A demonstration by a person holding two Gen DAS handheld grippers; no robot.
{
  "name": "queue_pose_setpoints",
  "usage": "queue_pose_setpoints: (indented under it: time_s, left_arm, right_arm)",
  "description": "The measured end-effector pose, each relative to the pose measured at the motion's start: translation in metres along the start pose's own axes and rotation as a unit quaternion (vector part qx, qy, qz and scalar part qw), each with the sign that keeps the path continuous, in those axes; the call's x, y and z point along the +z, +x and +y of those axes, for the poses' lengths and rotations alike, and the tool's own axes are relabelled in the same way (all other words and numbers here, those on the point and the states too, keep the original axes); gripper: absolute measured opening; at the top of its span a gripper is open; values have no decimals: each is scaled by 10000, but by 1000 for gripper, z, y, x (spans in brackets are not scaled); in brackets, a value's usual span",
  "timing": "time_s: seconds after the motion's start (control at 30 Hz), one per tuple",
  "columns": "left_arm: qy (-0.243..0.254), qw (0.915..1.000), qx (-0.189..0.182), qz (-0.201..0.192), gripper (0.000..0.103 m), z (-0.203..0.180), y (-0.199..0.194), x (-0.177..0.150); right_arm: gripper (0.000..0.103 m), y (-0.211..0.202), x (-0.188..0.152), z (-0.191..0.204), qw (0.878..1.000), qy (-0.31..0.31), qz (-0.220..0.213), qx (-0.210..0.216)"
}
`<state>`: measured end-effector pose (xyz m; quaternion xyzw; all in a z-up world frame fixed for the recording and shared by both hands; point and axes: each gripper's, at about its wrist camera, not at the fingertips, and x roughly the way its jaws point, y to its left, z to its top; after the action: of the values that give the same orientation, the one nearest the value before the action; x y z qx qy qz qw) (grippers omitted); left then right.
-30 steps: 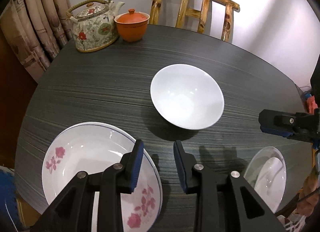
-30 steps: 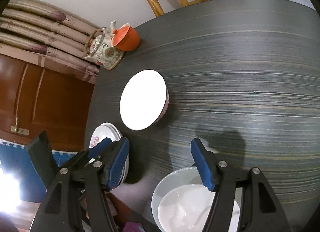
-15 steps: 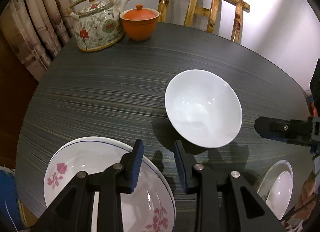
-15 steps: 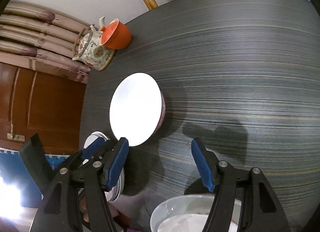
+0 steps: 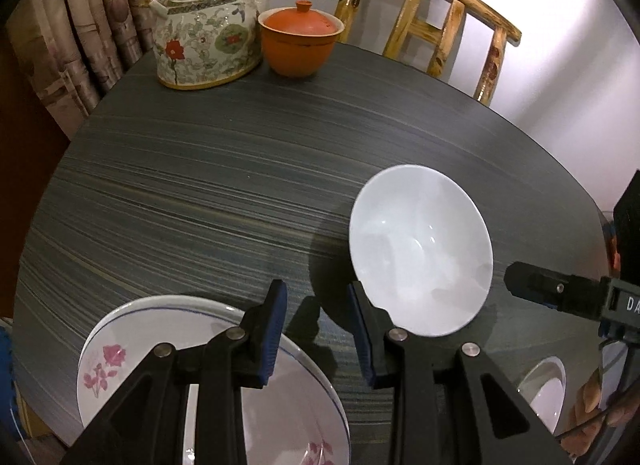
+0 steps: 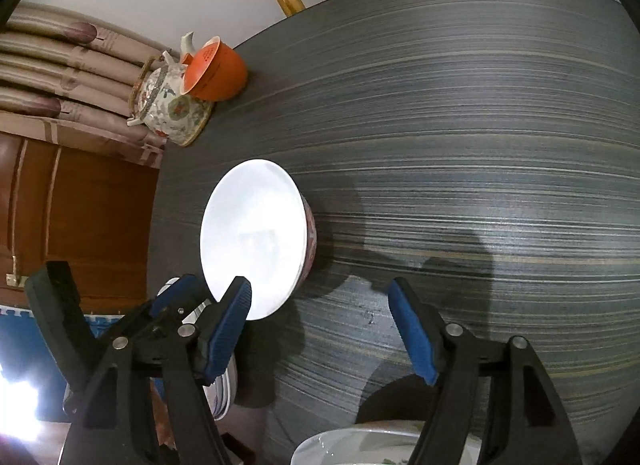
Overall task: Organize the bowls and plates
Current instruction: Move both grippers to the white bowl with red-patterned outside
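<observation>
While unheld, bowl [image 5: 420, 249] beyond tongs [image 5: 316, 329]

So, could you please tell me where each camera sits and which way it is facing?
Left wrist: on the left gripper, looking steeply down over the flowered plate at the white bowl; the right gripper and some fingers show.
Right wrist: on the right gripper, jaws opening and empty, looking down across the table; no hand is clearly visible.
Shared: bowl, teapot, orange cup.
</observation>
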<state>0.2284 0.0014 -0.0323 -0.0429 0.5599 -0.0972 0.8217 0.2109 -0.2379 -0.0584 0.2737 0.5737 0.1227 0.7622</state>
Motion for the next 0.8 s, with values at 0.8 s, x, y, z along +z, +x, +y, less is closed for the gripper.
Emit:
queue_pose_setpoints:
  time_s: [0.8]
  left_arm:
    - [52,10000,-66,18,37,-5,11,45]
  right_arm:
    - [48,5,19,0,9999,-36,-30,148]
